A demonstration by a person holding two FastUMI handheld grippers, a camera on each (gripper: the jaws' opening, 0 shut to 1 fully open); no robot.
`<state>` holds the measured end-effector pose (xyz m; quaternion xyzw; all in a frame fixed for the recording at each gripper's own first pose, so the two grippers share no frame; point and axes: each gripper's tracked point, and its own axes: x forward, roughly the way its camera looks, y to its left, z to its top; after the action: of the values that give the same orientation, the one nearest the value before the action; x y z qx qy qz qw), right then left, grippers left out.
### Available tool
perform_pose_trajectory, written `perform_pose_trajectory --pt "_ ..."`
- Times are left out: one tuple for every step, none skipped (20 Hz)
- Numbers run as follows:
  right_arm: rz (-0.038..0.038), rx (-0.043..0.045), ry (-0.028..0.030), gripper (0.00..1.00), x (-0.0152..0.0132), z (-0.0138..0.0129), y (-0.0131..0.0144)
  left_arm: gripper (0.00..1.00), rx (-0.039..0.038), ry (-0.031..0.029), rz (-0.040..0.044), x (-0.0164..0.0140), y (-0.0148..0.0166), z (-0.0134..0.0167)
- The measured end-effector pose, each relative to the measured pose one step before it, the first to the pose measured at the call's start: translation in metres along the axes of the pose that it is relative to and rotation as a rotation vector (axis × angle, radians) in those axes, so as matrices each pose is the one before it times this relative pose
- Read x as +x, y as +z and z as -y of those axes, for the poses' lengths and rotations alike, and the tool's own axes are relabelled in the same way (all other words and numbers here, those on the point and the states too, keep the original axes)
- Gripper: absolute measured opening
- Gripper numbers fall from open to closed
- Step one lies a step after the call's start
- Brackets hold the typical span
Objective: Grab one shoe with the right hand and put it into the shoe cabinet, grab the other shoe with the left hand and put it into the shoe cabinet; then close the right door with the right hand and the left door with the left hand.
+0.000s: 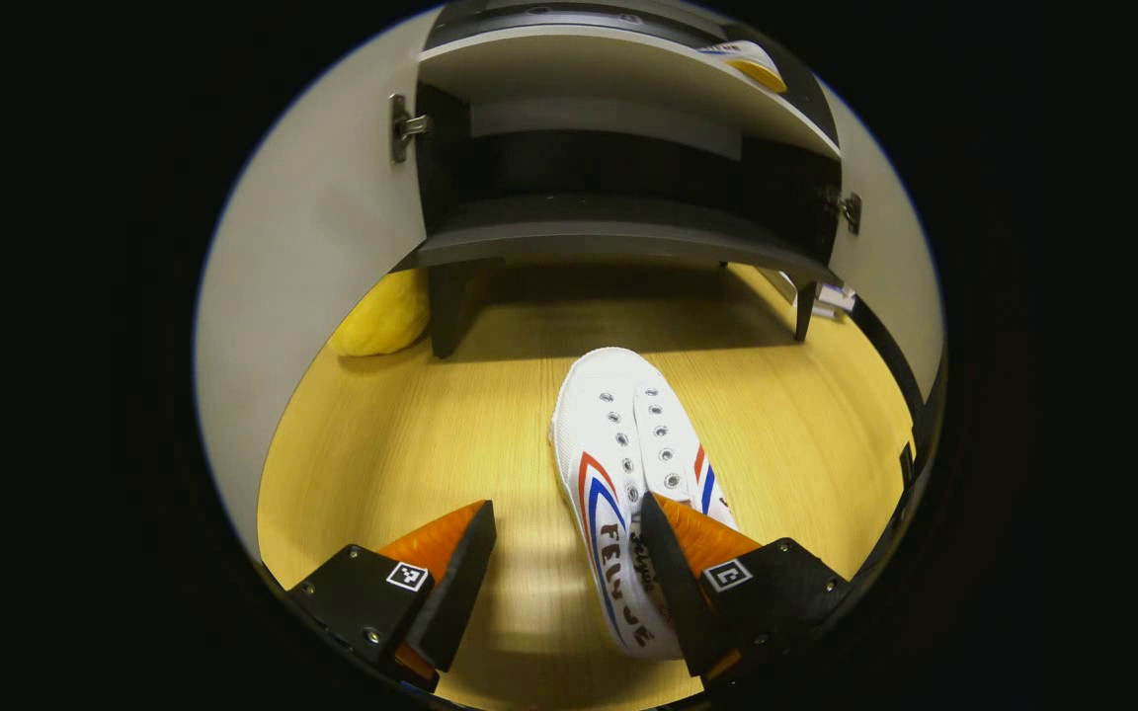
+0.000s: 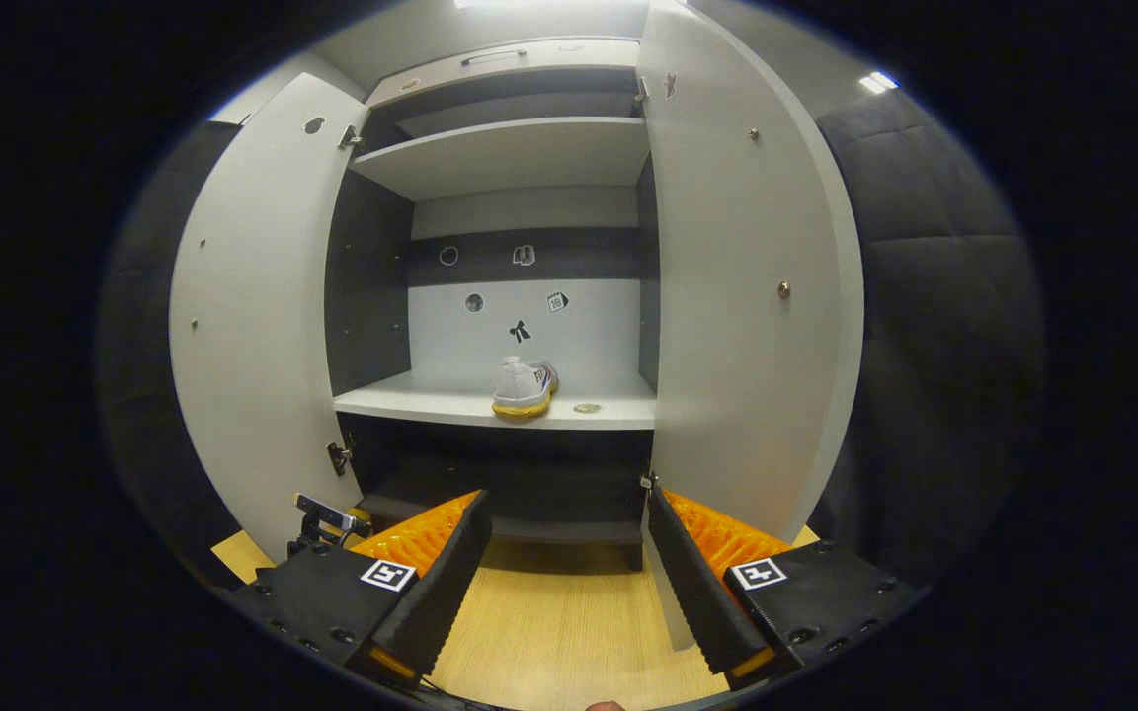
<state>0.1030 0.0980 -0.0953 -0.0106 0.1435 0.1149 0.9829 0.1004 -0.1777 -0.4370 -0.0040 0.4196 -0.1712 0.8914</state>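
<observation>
both hand-held grippers gape: left (image 1: 567,553) over floor shoe (image 1: 628,474), right (image 2: 564,553) facing cabinet (image 2: 520,296).

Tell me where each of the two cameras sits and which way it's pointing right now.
Left gripper view: rides the left gripper, held low over the wooden floor, looking down and forward at a white shoe on the floor and the cabinet's bottom; its own open fingers show.
Right gripper view: rides the right gripper, held farther back, facing the open shoe cabinet and a shoe on the shelf; its own open fingers show.
Shared: the cabinet, both open doors, the wooden floor.
</observation>
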Motion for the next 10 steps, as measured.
perform_pose_trajectory --pt "-0.00048 0.00193 0.00262 1.00 0.00003 -0.00014 0.00015 0.82 -0.02494 -0.02611 0.00992 0.00259 -0.00007 0.00433" --pt "-0.00094 0.00287 0.00169 1.00 -0.00080 0.00027 -0.00072 0.79 -0.01460 -0.01755 -0.00823 0.00106 -0.00168 0.00466" --pt "-0.00265 0.00034 0.00136 1.00 0.00058 -0.00019 -0.00035 0.65 -0.00417 -0.02082 -0.00300 -0.00111 0.00040 0.00649" --pt "-0.00407 -0.00114 0.00068 0.96 -0.00003 0.00032 -0.00148 0.59 0.01400 -0.00273 -0.00418 -0.00046 0.00090 0.00343" --pt "-0.00156 -0.00143 -0.00002 0.96 -0.00016 0.00039 -0.00016 0.46 0.02684 0.00759 -0.00669 0.00013 0.00077 0.00023" --pt "-0.00186 -0.00090 -0.00016 1.00 -0.00072 0.00014 -0.00085 0.34 0.01849 0.00484 -0.00193 0.00211 0.00066 0.00044" --pt "-0.00133 -0.00111 0.00284 1.00 -0.00160 -0.00086 -0.00141 0.30 -0.00060 0.00025 0.00150 0.00353 0.00043 -0.00106" --pt "-0.00418 -0.00096 -0.00164 1.00 -0.00040 0.00015 -0.00134 0.30 -0.02552 -0.00536 -0.00028 -0.00567 -0.00084 0.00021" --pt "-0.00278 0.00142 -0.00094 1.00 -0.00109 0.00009 -0.00155 0.26 -0.01932 0.01975 0.02094 0.00531 0.00473 -0.00625" --pt "-0.00391 0.00265 0.00290 1.00 -0.00075 -0.00114 -0.00123 0.26 -0.04512 -0.00360 0.00138 -0.00498 0.00090 -0.00080"
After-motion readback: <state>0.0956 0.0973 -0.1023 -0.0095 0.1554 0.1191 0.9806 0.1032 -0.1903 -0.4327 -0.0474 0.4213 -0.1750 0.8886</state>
